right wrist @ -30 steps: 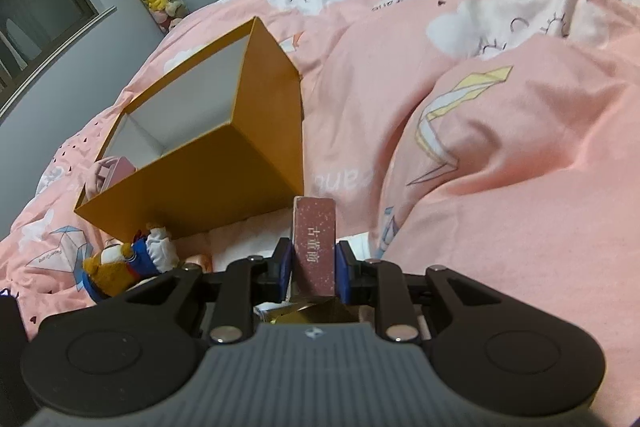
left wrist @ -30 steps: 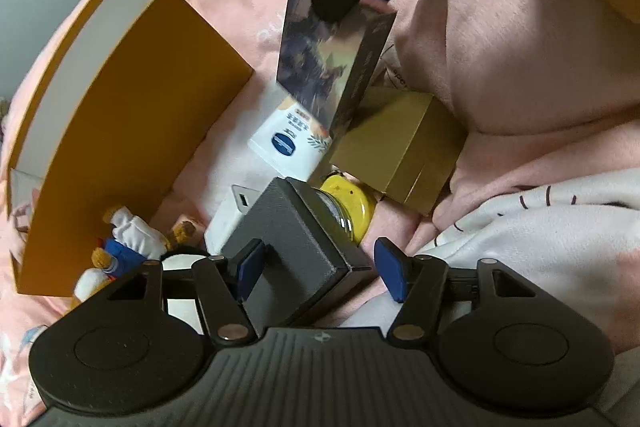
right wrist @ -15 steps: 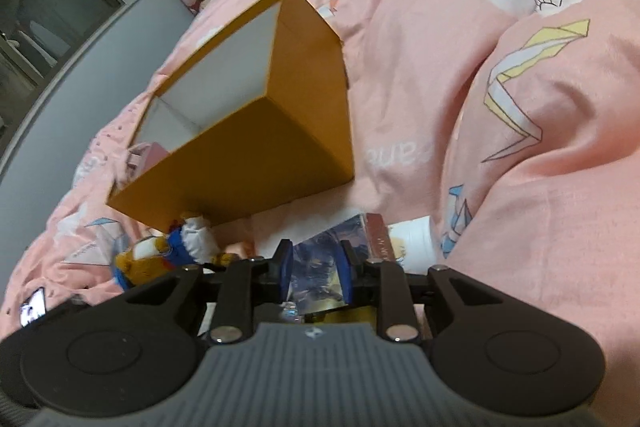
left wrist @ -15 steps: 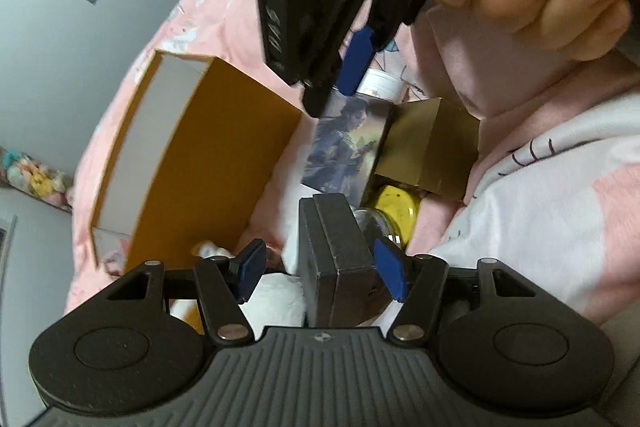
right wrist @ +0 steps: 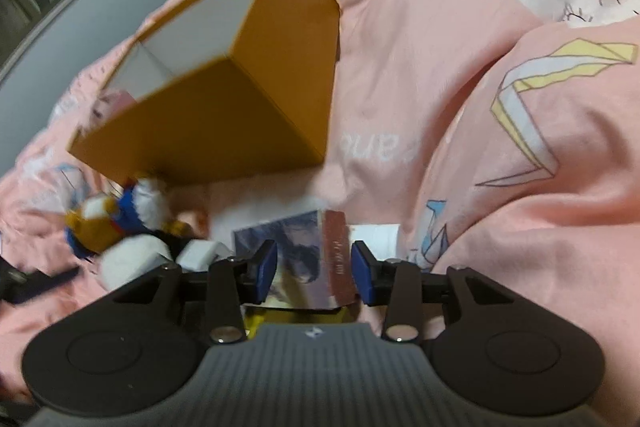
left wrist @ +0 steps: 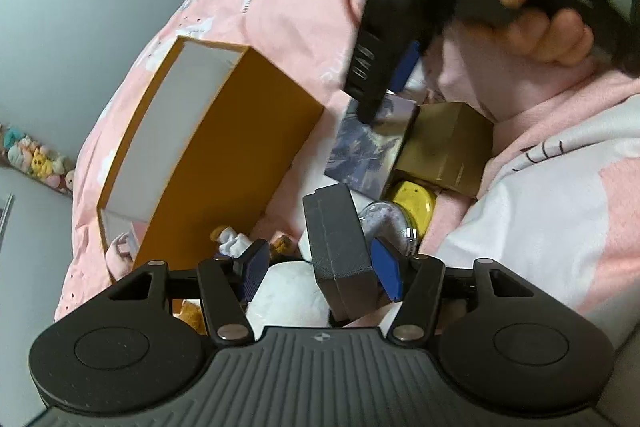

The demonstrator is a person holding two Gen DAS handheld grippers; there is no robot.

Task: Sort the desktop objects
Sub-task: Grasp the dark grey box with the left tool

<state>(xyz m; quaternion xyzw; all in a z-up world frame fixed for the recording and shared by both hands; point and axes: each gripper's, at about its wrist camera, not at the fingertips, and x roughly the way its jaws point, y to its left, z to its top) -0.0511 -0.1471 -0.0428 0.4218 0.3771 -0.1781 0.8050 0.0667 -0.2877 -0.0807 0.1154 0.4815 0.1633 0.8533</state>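
Left wrist view
Left gripper point(left wrist: 320, 269): the jaws are closing; a dark grey box point(left wrist: 338, 239) stands between them, its side against the right-hand blue pad, with a clear gap to the left-hand pad.
Dark grey box: tilted, its near end low between the jaws, its far end pointing up the frame.
Orange box point(left wrist: 236, 155): open-topped with a white inside, left of centre on the pink bedspread point(left wrist: 280, 7).
Illustrated box point(left wrist: 370, 147): lies right of the orange box, touching a gold box point(left wrist: 448, 147) on its right.
Yellow round thing point(left wrist: 416, 205): just below the gold box, beside a clear round lid or jar that is hard to make out.
Right gripper: seen from outside at the upper right, gripped by a hand point(left wrist: 548, 27), its dark tip down on the illustrated box.

Right wrist view
Right gripper point(right wrist: 314, 271): the jaws are opening; the illustrated box point(right wrist: 296, 255) lies between them, and neither pad presses on it.
Illustrated box: flat on the bed, its reddish spine towards the right-hand pad.
Orange box point(right wrist: 248, 99): beyond the jaws, up and to the left.
Plush toy point(right wrist: 116, 217): blue, white and tan, blurred, at the foot of the orange box on the left.
Small white block point(right wrist: 200, 254): just left of the left-hand pad.
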